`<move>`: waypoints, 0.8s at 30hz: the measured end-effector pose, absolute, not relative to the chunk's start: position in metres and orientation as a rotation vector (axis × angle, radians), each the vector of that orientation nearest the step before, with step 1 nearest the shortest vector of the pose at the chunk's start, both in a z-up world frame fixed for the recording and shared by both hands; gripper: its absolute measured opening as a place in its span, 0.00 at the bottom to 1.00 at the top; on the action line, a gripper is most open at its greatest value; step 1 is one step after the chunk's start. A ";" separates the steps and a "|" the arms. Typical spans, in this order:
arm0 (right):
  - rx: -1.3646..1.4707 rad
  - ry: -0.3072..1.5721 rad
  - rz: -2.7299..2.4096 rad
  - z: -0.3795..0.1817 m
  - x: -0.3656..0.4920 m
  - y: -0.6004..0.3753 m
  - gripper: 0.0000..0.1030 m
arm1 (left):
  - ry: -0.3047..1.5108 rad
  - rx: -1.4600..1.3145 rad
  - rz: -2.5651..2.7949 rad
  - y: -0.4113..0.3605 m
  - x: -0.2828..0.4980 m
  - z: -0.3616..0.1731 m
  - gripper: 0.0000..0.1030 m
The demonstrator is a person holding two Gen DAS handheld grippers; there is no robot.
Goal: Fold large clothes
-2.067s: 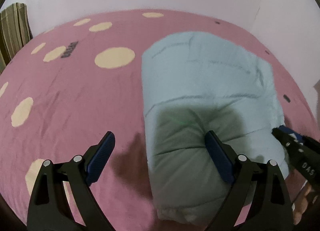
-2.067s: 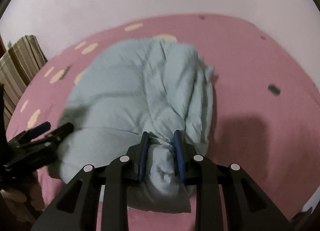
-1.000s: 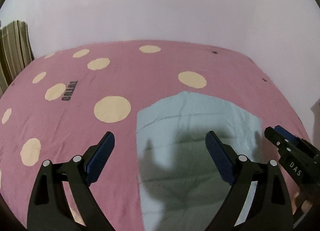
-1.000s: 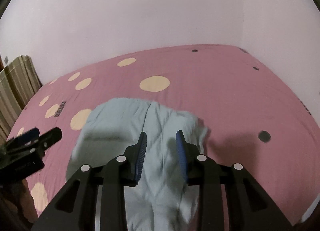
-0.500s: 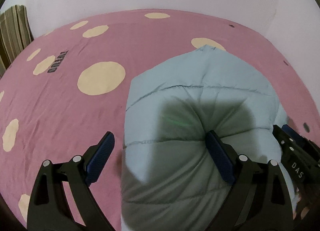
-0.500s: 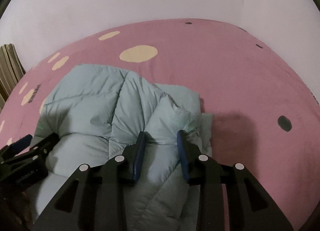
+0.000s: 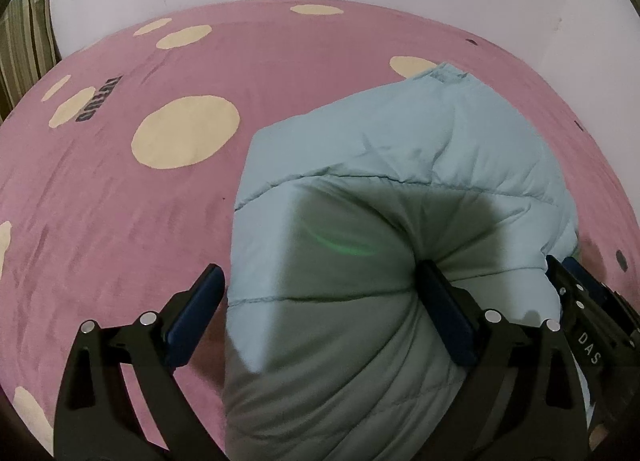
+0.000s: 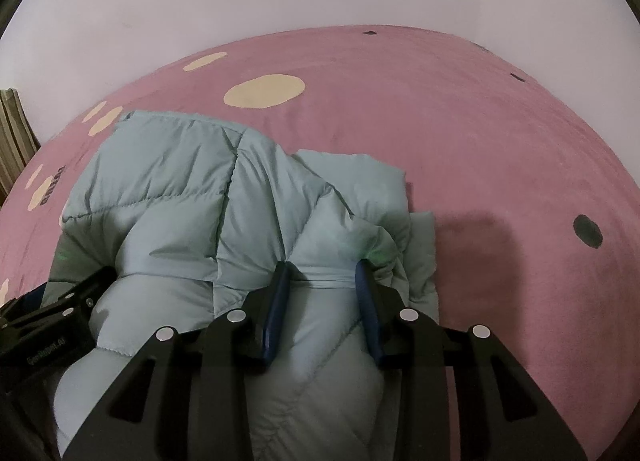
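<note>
Since half a second earlier both grippers had dropped lower and closer onto the puffer jacket (image 7: pixel 400 165); the padding now bulged up between the left fingers, and the far fold reached further toward the wall. A second earlier the jacket hung well below the fingers.

The pale blue jacket lay bunched on the pink spotted bedspread (image 7: pixel 120 221), ahead of and under both sets of fingers, already doubled into a thick wad. Judged step: pressing the fold down to flatten it, since down filling springs back and needs weight on it.

Left gripper (image 7: pixel 320 313): jaws spread wide, released, nothing clamped. The right-side finger (image 7: pixel 444 309) dug into the padding and creased it; the left-side finger sat just off the jacket's edge, over bare bedspread.

Right gripper (image 8: pixel 322 301): jaws partly closed, a ridge of jacket rising between the pads. Both pads touched fabric, but whether they actually pinched it or merely pushed in, I couldn't tell from this angle. The folded sleeve or hem edge lay just right of its right finger.

Each gripper appeared at the edge of the other's view, near one another across the wad.
</note>
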State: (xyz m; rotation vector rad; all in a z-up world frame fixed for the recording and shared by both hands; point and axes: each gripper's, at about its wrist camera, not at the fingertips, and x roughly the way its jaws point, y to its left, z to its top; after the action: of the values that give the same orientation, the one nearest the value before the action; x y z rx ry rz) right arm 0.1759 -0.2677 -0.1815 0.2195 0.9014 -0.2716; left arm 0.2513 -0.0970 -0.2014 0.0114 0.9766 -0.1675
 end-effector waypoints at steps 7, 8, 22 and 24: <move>0.213 0.913 -0.280 -0.181 0.180 -0.267 0.34 | 0.986 0.013 -0.170 -0.098 0.252 -0.204 0.94; 0.212 0.913 -0.281 -0.181 0.180 -0.267 0.34 | 0.989 0.010 -0.171 -0.098 0.252 -0.204 0.94; 0.334 0.847 -0.210 -0.157 0.157 -0.277 0.63 | 1.052 -0.192 -0.224 -0.059 0.250 -0.182 0.94; 0.371 0.823 -0.214 -0.148 0.147 -0.283 0.67 | 1.044 -0.209 -0.230 -0.049 0.244 -0.176 0.94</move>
State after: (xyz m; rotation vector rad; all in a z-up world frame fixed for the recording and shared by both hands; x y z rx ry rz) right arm 0.1468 -0.2826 -0.1480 0.3711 0.8234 -0.2143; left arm 0.2441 -0.0486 -0.1763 -0.2088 1.0436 -0.2296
